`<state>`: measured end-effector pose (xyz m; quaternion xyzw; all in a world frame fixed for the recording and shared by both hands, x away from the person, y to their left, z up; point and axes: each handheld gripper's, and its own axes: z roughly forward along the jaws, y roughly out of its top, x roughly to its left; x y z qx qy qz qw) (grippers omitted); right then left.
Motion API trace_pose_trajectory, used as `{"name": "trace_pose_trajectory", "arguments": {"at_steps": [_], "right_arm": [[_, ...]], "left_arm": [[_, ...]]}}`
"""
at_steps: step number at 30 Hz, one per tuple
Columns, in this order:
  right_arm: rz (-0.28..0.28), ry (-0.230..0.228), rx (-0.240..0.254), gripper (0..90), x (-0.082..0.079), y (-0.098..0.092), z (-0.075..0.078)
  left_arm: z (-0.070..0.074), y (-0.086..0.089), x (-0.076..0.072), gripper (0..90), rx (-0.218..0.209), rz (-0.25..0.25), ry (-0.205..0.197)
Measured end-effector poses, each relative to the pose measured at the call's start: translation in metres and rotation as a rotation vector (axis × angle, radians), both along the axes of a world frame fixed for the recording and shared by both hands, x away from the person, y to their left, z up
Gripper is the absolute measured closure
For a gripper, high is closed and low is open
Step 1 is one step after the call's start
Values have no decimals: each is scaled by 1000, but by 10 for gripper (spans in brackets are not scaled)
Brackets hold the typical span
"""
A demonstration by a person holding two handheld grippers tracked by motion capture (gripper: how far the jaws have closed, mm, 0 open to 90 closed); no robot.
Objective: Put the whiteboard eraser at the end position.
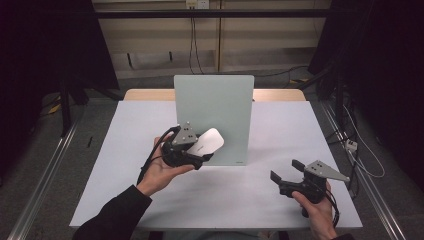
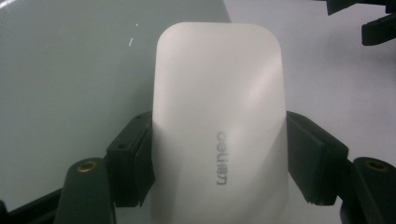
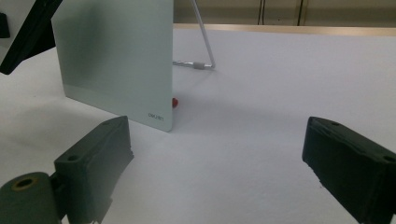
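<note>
A white oblong eraser-like block (image 1: pixel 206 142) with grey lettering is held by my left gripper (image 1: pixel 196 156) in front of a pale green board (image 1: pixel 215 105) that stands upright on the table. In the left gripper view both black pads press on the sides of the white block (image 2: pixel 219 126), with the board (image 2: pixel 70 70) behind it. My right gripper (image 1: pixel 286 171) rests low at the table's front right, jaws wide apart and nothing between them. In the right gripper view the board (image 3: pixel 116 56) stands to the left, propped by a wire stand (image 3: pixel 203 44).
The white tabletop (image 1: pixel 280 130) surrounds the board. A small red item (image 3: pixel 175 102) lies at the board's foot. Black frame posts and cables stand beyond the table's far edge and along its right side.
</note>
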<state>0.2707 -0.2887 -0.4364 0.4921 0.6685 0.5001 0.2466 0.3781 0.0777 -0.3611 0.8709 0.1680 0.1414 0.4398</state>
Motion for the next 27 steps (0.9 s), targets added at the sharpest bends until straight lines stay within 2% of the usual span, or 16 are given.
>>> {"name": "trace_pose_trajectory", "arguments": {"at_steps": [8, 12, 16, 18, 20, 23, 27], "right_arm": [[-4, -1, -5, 81, -2, 0, 0], [-4, -1, -5, 81, -2, 0, 0], [-4, -1, -4, 81, -3, 0, 0], [-3, -3, -6, 81, -3, 0, 0], [-3, -2, -5, 81, -3, 0, 0], [-2, -2, -8, 81, -3, 0, 0], [0, -2, -8, 81, -2, 0, 0]], "left_arm": [[-4, 3, -7, 312, 13, -1, 44], [-9, 1, -11, 312, 52, -23, 53], [-13, -3, -14, 312, 63, -42, 72], [-15, -5, -15, 311, 86, -59, 80], [-19, -8, -16, 312, 92, -72, 93], [-25, -13, -17, 312, 133, -80, 106], [-30, -18, -19, 312, 157, -93, 117]]}}
